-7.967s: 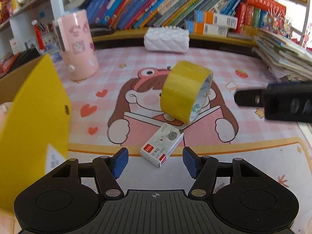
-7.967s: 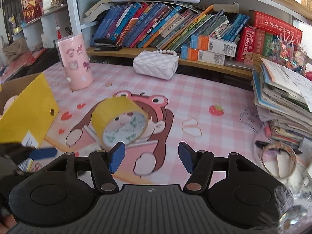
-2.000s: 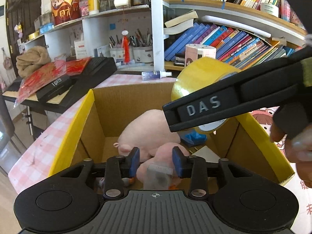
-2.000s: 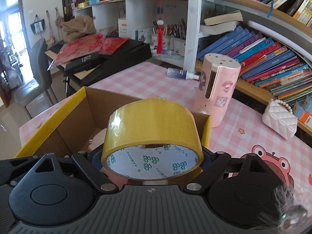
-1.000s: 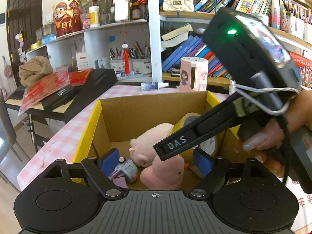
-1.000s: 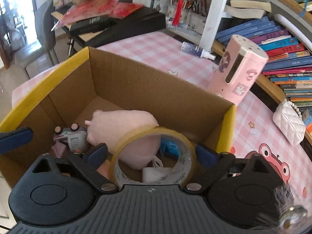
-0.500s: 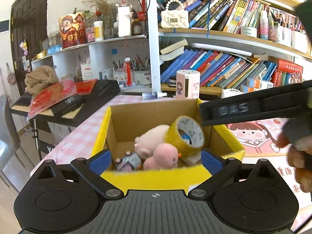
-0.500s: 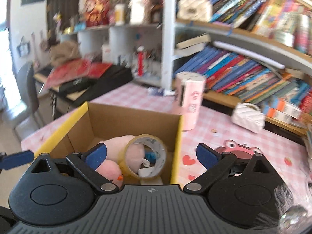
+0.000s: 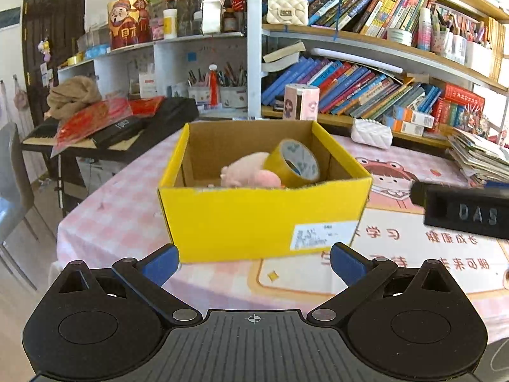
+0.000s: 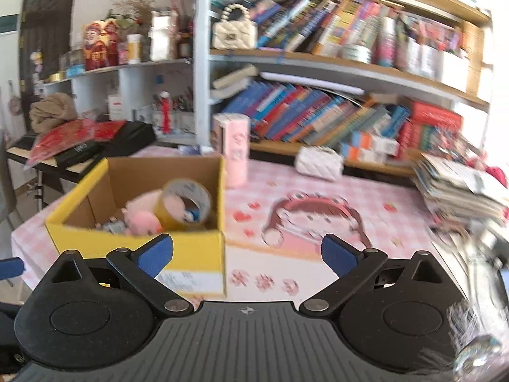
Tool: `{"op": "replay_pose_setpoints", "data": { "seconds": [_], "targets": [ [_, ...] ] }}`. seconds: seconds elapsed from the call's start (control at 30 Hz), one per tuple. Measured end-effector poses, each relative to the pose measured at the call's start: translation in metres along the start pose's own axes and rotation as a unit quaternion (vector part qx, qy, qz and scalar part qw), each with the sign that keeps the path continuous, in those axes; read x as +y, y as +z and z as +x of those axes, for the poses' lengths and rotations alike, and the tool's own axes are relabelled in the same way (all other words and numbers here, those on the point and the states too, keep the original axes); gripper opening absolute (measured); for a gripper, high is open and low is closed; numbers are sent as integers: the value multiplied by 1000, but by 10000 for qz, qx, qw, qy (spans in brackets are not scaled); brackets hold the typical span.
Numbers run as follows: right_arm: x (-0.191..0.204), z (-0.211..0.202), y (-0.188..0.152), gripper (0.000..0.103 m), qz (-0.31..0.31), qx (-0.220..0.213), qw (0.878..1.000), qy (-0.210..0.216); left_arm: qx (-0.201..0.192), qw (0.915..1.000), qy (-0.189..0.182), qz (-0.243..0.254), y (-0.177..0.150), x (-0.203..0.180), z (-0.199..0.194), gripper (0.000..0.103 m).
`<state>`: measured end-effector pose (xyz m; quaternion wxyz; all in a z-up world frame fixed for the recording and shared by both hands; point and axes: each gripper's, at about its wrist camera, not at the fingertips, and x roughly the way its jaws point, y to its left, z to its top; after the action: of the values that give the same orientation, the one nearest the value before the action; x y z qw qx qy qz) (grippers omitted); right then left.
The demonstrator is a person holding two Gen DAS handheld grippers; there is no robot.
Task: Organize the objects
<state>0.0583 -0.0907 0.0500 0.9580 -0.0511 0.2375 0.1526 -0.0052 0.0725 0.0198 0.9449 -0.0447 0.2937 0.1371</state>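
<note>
Bookshelves back our pink table point(image 9: 121, 210). We see the tape point(image 9: 294, 162) and plush toys point(image 9: 245, 168) already in the box point(image 9: 264, 219), mid-frame. Both the left gripper point(image 9: 254, 259) and right gripper point(image 10: 246, 253) gape empty; nothing loose shows on the mat, so we judge the work about done.

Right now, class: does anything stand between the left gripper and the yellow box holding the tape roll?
Nothing visible does. The left gripper, jaws open and empty, faces the yellow box across bare tablecloth; the tape roll already lies inside.

The yellow box point(image 9: 264, 219)'s near wall hides most of the pink plush toys point(image 9: 245, 170). The right wrist view is blurred, its book stack point(image 10: 461, 187) smeared.
</note>
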Motion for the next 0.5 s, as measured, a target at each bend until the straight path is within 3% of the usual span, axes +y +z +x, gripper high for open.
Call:
{"op": "replay_pose_setpoints", "data": {
  "seconds": [0.17,0.5],
  "targets": [
    [-12,-16,-26,100,224,249,9986,-411,108,9999,68,30,-10,-5,-8,102],
    [-26,-40,-49,101,357,474,9956,-722,97,9992,-216,309,-14,-32,-18,102]
  ]
}}
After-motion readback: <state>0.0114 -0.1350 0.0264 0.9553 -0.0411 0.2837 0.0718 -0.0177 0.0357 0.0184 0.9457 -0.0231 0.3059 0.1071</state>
